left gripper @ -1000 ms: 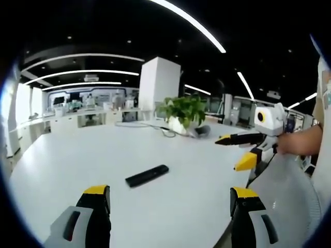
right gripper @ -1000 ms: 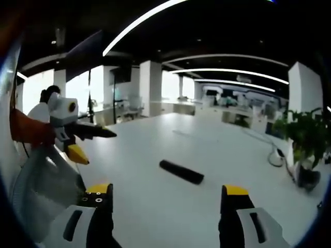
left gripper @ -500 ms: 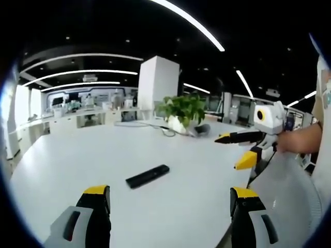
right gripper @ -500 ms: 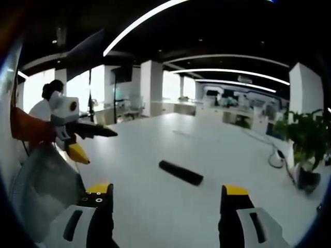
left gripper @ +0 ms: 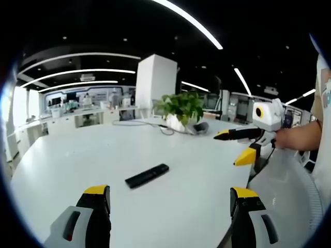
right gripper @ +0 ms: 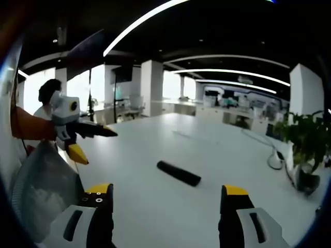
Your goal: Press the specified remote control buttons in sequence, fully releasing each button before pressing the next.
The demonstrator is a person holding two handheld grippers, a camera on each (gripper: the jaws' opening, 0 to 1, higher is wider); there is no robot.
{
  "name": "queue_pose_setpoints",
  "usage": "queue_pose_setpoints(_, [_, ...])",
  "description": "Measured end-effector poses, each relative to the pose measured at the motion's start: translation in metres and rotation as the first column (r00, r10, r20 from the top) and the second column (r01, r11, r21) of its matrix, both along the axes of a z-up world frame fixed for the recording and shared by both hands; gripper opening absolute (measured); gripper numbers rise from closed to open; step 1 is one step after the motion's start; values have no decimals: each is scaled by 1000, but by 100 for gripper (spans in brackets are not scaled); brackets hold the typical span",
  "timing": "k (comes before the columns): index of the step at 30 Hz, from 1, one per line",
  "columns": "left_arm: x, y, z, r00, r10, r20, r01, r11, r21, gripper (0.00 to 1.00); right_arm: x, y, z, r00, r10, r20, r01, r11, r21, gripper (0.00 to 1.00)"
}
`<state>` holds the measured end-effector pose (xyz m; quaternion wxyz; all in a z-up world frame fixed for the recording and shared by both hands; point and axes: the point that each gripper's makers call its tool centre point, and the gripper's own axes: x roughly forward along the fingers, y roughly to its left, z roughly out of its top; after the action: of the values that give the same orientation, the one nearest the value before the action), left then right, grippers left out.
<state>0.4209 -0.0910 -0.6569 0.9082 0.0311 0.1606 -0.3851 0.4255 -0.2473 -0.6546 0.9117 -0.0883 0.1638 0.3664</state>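
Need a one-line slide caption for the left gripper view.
Left gripper open above the white table, black remote lying ahead untouched, right gripper open, potted plant behind.

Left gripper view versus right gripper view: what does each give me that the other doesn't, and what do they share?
Left gripper view alone: the right gripper coming in from the right, jaws apart, held by a person's hand, and a white pillar behind the plant.

Right gripper view alone: the left gripper coming in from the left, jaws apart, and a seated person behind it.

Both: the black remote control lying untouched on the white table, and the potted plant.
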Motion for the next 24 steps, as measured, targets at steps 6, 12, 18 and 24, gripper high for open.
queue_pose_setpoints(6, [0,1,-1,1000,-5,-3,5,1000,7,100,2,0,1,1000,6,4,-6,1000,-7,83])
queue_pose_setpoints(12, [2,3,-1,1000,-8,-1,8,1000,14,100,4,-2,3,1000,12,8,-11,1000,-18,83])
queue_pose_setpoints(18, [6,3,-1,1000,-23,2,23,999,33,100,8,-4,4,1000,17,12,-17,999,-33,82])
queue_pose_setpoints(24, [11,4,0,999,-32,4,32,998,47,100,13,-6,4,1000,21,12,-21,999,-43,82])
